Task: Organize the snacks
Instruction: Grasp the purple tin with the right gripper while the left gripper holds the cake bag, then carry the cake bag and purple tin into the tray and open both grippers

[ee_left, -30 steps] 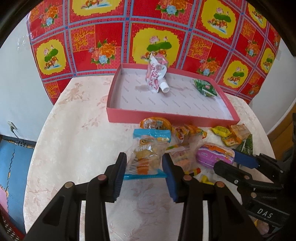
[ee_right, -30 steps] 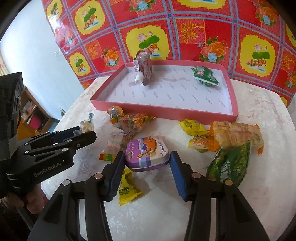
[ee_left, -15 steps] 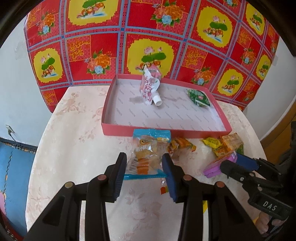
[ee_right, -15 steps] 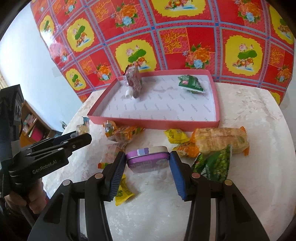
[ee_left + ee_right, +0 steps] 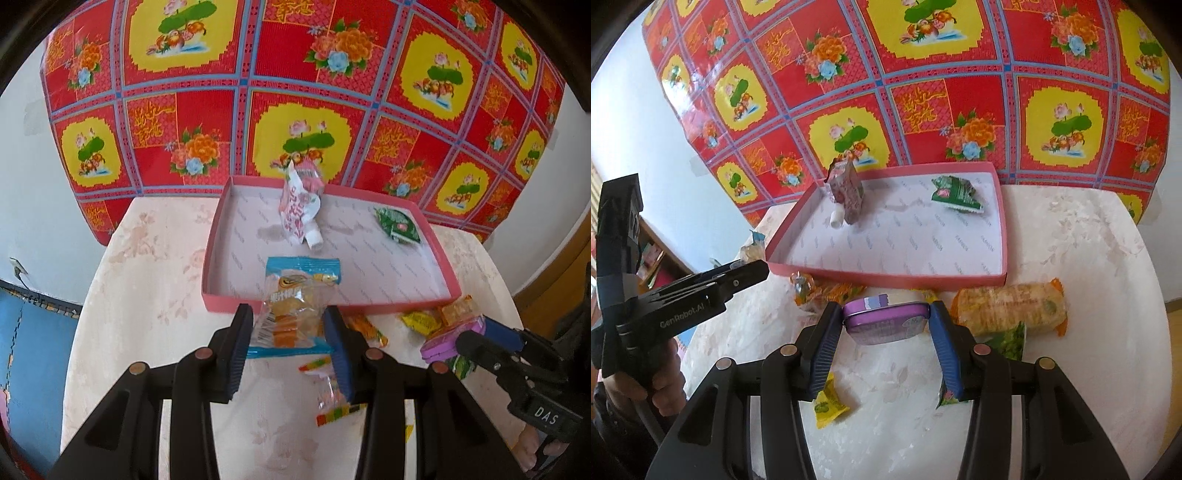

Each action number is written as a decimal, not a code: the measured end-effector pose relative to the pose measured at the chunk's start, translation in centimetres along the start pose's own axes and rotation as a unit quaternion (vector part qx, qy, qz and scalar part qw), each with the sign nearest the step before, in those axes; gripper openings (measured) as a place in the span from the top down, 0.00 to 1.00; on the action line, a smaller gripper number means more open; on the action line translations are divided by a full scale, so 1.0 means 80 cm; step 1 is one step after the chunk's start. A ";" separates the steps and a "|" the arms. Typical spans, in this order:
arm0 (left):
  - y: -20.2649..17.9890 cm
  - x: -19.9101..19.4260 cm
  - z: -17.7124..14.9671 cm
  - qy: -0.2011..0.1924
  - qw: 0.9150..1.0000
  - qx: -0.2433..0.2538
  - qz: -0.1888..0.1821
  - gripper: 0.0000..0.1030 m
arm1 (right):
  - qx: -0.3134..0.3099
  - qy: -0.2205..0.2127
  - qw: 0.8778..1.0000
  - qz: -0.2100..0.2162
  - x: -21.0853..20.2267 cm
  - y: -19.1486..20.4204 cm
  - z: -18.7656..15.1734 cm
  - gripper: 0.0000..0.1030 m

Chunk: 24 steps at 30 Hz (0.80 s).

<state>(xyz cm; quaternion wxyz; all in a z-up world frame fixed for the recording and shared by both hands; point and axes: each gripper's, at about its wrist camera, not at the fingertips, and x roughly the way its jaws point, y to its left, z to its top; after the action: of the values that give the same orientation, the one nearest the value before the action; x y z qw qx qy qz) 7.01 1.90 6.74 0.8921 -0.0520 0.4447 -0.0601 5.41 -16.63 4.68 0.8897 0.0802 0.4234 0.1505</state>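
My left gripper (image 5: pixel 290 328) is shut on a clear snack packet with blue ends (image 5: pixel 293 306) and holds it above the table, just in front of the pink tray (image 5: pixel 218 291). My right gripper (image 5: pixel 884 325) is shut on a purple tin (image 5: pixel 884 321), lifted off the table in front of the tray (image 5: pixel 886 277). The tray holds a pink spouted pouch (image 5: pixel 299 210) and a green packet (image 5: pixel 397 229). The right gripper with the tin also shows in the left wrist view (image 5: pixel 476 332).
Loose snacks lie on the round white table (image 5: pixel 1089 258): a long orange-ended cracker pack (image 5: pixel 1008 306), a green bag (image 5: pixel 1008 341), yellow candies (image 5: pixel 827 404), orange sweets (image 5: pixel 812 290) and a striped packet (image 5: pixel 332 398). A red patterned cloth (image 5: pixel 295 92) hangs behind.
Both grippers have risen with their loads: the packet and the tin have left the table and now hang higher, closer to the tray's front edge.
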 end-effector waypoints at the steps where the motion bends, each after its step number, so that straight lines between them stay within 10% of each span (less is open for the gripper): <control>1: 0.000 0.001 0.004 -0.001 1.000 0.001 0.001 0.59 | 0.000 -0.001 1.000 -0.001 0.000 0.000 0.002 0.52; 24: -0.001 0.033 0.039 0.003 1.000 0.006 0.004 0.59 | -0.002 -0.020 1.000 -0.018 0.022 -0.013 0.052 0.52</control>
<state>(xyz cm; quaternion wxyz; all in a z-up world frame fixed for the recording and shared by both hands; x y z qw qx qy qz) 11.09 1.50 6.56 0.8914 -0.0442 0.4471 -0.0591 9.92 -17.06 5.77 0.9008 0.0737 0.4067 0.1332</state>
